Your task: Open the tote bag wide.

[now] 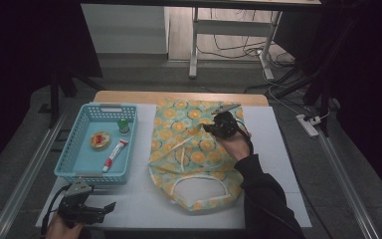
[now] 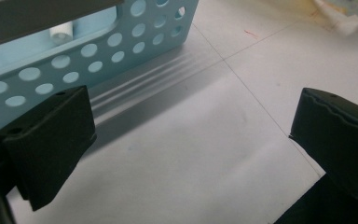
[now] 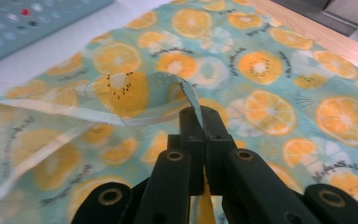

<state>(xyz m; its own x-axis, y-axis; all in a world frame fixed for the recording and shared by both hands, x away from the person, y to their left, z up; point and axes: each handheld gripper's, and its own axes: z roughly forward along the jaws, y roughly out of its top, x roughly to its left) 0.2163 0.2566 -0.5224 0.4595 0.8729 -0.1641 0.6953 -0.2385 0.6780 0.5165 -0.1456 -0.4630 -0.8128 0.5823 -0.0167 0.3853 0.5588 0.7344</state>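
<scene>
Right gripper [image 1: 212, 128] jaws clamped shut on a strap edge of the orange-print apron [image 1: 189, 149], lifted off the cloth mid-table, right of the blue basket [image 1: 74, 172]. Left gripper [image 1: 108, 207] wide open, holding nothing, idle at the near-left table edge. Folding looks barely begun; apron mostly flat, neck loop near.

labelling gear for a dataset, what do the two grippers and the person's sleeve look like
Both grippers are black. The left gripper carries a grey three-cornered plate and trails a black cable; its jaw pads are blocky with wavy edges. The right gripper has round-holed linkage arms. The sleeve is dark.
</scene>
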